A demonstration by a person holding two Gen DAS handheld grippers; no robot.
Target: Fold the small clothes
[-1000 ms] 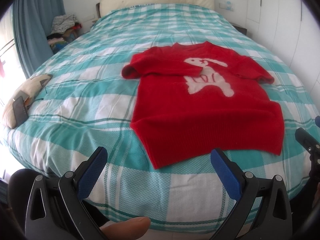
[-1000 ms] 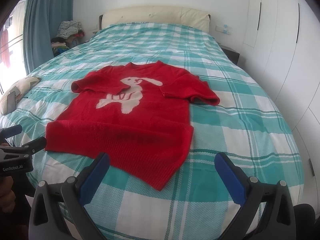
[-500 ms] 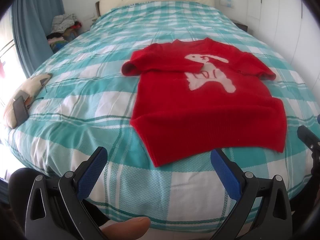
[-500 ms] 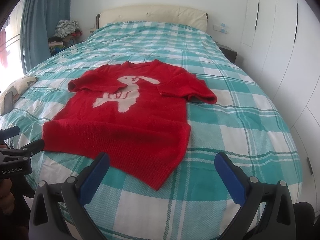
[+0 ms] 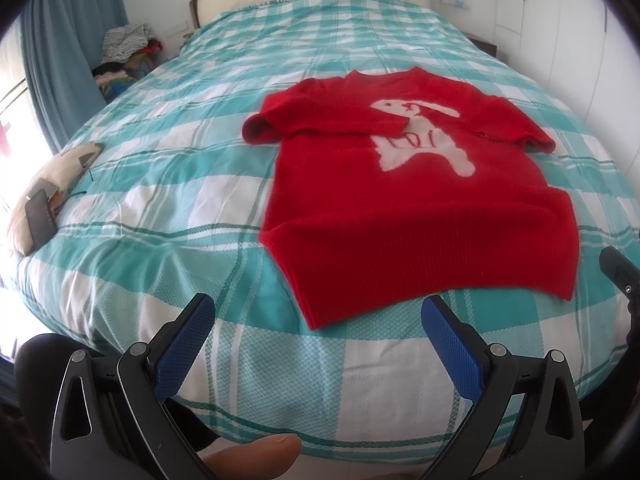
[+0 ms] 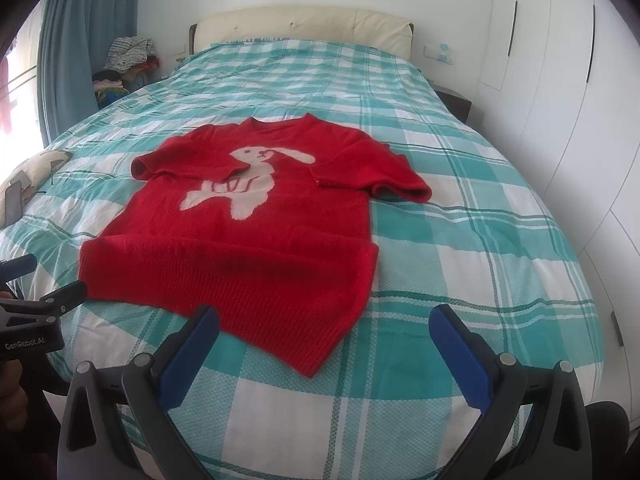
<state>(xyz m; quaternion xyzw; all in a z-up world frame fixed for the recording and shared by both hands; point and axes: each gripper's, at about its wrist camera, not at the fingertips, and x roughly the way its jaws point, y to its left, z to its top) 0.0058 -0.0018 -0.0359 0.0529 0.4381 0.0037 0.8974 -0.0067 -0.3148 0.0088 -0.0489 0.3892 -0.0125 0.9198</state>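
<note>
A small red short-sleeved sweater (image 5: 420,200) with a white rabbit on the chest lies flat, front up, on the teal-and-white checked bed (image 5: 160,208), hem towards me. It also shows in the right wrist view (image 6: 256,240). My left gripper (image 5: 318,322) is open and empty, just short of the hem's left corner. My right gripper (image 6: 324,330) is open and empty, just short of the hem's right corner. The left gripper's tips show at the left edge of the right wrist view (image 6: 44,300).
A cream cushion with a dark phone on it (image 5: 44,204) lies at the bed's left edge. A pile of clothes (image 5: 124,52) sits by the blue curtain (image 5: 68,52). A cream headboard (image 6: 300,26) is at the far end. White wardrobe doors (image 6: 560,80) line the right side.
Both views have shifted slightly; the sweater sits a little higher in the left wrist view and a little nearer in the right wrist view. Both grippers stay open.
</note>
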